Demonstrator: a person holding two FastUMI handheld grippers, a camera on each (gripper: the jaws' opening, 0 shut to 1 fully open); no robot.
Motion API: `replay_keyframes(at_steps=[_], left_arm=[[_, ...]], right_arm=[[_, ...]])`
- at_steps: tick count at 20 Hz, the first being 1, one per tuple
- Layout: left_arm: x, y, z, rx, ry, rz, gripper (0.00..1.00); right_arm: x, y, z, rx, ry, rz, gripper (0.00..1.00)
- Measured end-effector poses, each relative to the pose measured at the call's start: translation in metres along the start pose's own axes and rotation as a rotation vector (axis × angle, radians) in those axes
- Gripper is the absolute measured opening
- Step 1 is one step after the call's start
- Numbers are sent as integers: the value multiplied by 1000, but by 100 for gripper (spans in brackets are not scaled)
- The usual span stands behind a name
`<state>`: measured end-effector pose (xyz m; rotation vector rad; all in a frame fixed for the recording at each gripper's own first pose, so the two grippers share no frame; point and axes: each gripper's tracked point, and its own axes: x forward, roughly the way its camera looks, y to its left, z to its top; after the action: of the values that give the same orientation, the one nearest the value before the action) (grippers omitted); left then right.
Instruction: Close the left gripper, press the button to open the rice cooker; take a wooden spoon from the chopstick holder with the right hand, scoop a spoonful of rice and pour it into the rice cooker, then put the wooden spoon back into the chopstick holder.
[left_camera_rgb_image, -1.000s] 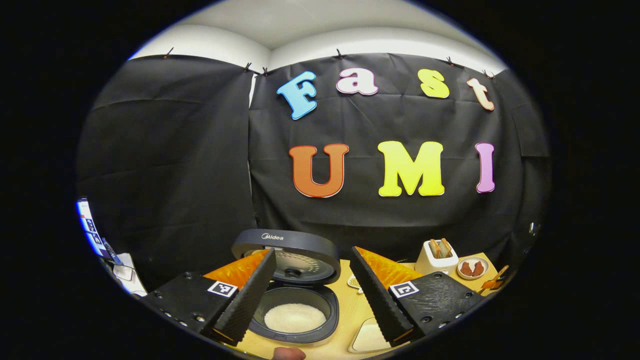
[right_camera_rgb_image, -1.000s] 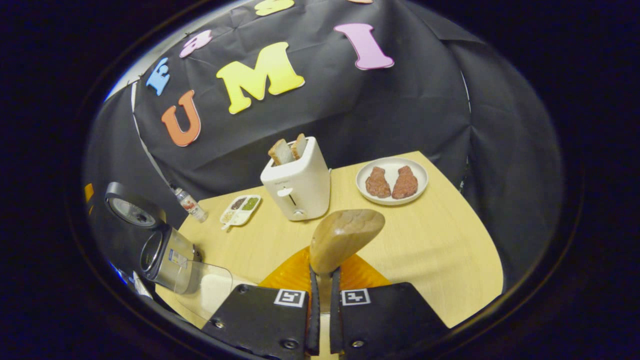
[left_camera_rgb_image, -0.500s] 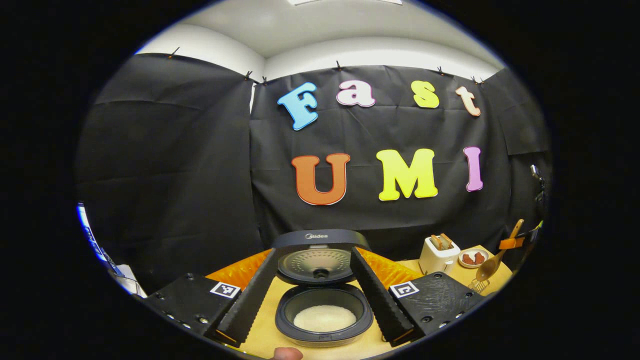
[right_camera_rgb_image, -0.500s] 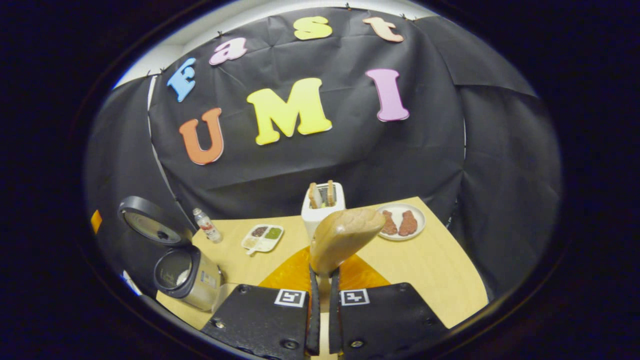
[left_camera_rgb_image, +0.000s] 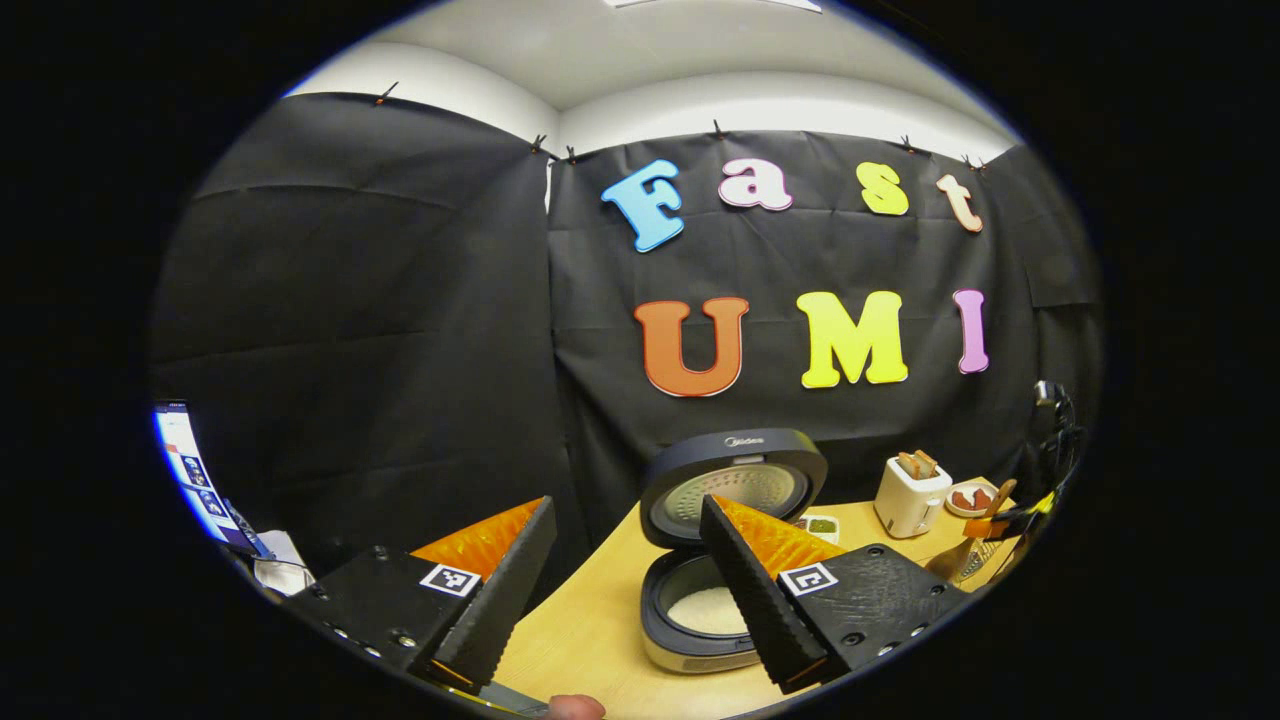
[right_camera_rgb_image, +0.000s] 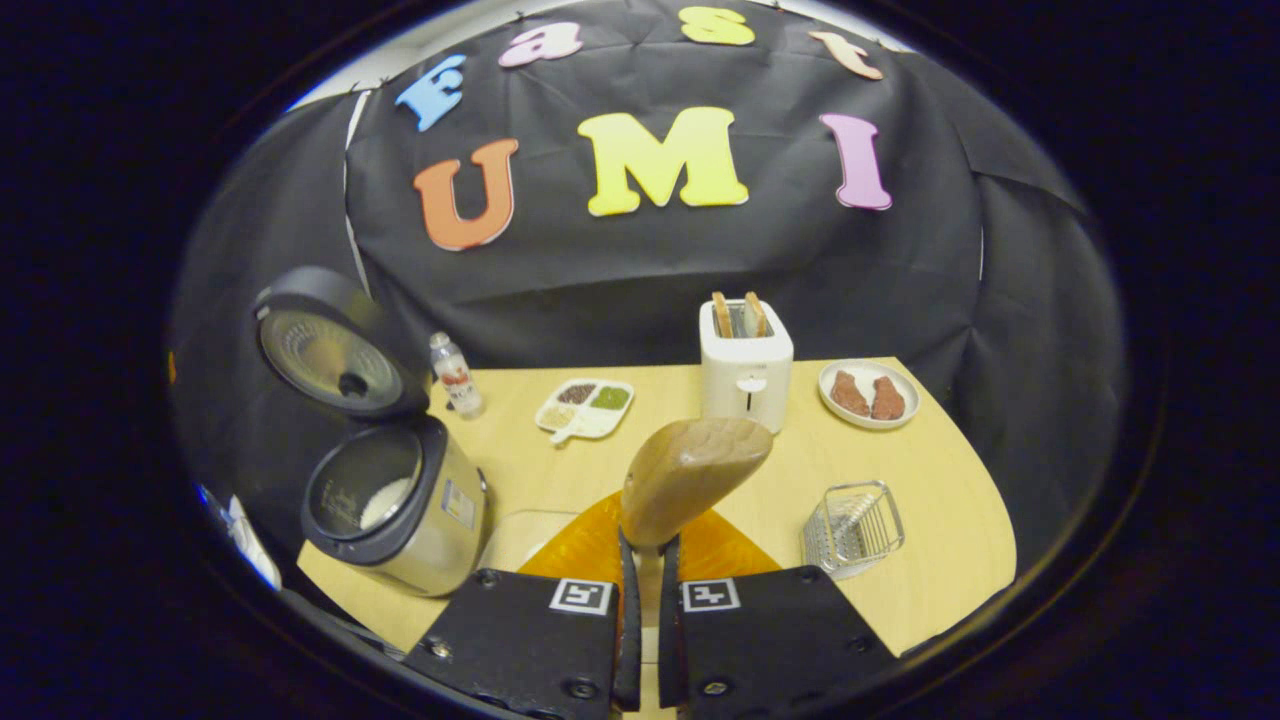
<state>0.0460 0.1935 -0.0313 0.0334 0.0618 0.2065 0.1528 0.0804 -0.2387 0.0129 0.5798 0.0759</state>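
The desk (right_camera_rgb_image: 900, 560) is a pale wood top with a rounded front edge, set into a booth walled with black cloth under a white ceiling. At its left end in the right gripper view stands the rice cooker (right_camera_rgb_image: 400, 510), its lid swung up and back, a patch of white rice lying in the dark inner pot. Just behind it a small bottle (right_camera_rgb_image: 455, 375) stands upright near the cloth, and beside that lies a divided white dish (right_camera_rgb_image: 585, 408) with dark and green fillings. Farther along the back edge a white toaster (right_camera_rgb_image: 745, 365) holds two slices of bread, and to its right a white plate (right_camera_rgb_image: 868, 395) carries two brown pieces of food. Nearer the front right, the wire chopstick holder (right_camera_rgb_image: 853, 525) sits on the desk. A clear, flat container (right_camera_rgb_image: 515, 535) lies between the rice cooker and the right gripper.

The right gripper (right_camera_rgb_image: 641, 580) is clamped on the handle of the wooden spoon (right_camera_rgb_image: 690, 475), whose bowl rises above the fingers, over the middle of the desk and well apart from the chopstick holder.

In the left gripper view, the left gripper (left_camera_rgb_image: 625, 590) stands released, its fingers spread wide with nothing between them, raised above the near left end of the desk. The rice cooker (left_camera_rgb_image: 700, 600) shows partly behind its right finger. At the far left of that view a lit screen (left_camera_rgb_image: 185, 465) glows beyond the cloth wall, and a fingertip (left_camera_rgb_image: 575, 708) shows at the bottom edge.
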Motion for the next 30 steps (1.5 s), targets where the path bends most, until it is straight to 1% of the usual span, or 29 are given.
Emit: replay_keyframes(at_steps=[2, 5, 7, 9, 11, 14, 19, 20, 22, 23, 26, 30], left_arm=[[-3, 12, -8, 1, 23, 16, 94], [-7, 25, -15, 4, 47, 32, 94], [-9, 30, -21, 7, 65, 35, 93], [-11, 33, -23, 12, 79, 40, 94], [-14, 36, -22, 13, 80, 40, 94], [-18, 41, -28, 13, 92, 47, 94], [-24, 47, -28, 13, 96, 59, 94], [-24, 47, -29, 14, 100, 59, 94], [-25, 45, -29, 19, 103, 61, 94], [-27, 45, -28, 18, 102, 60, 94], [-27, 42, -25, 16, 97, 58, 94], [-28, 32, -24, 24, 103, 51, 93]], right_arm=[[14, 3, -16, -38, 11, -40, 12], [30, 6, -24, -145, -26, -105, 12], [40, 8, -32, -196, -42, -141, 12], [48, 12, -38, -215, -50, -152, 12], [53, 24, -41, -196, -46, -134, 12], [58, 53, -51, -105, -19, -40, 12], [59, 91, -54, 14, 21, 113, 12], [57, 95, -54, 50, 32, 142, 12], [55, 104, -53, 162, 59, 205, 12], [55, 104, -53, 234, 78, 225, 12], [58, 91, -52, 425, 125, 242, 12], [59, 66, -47, 662, 145, 281, 12]])
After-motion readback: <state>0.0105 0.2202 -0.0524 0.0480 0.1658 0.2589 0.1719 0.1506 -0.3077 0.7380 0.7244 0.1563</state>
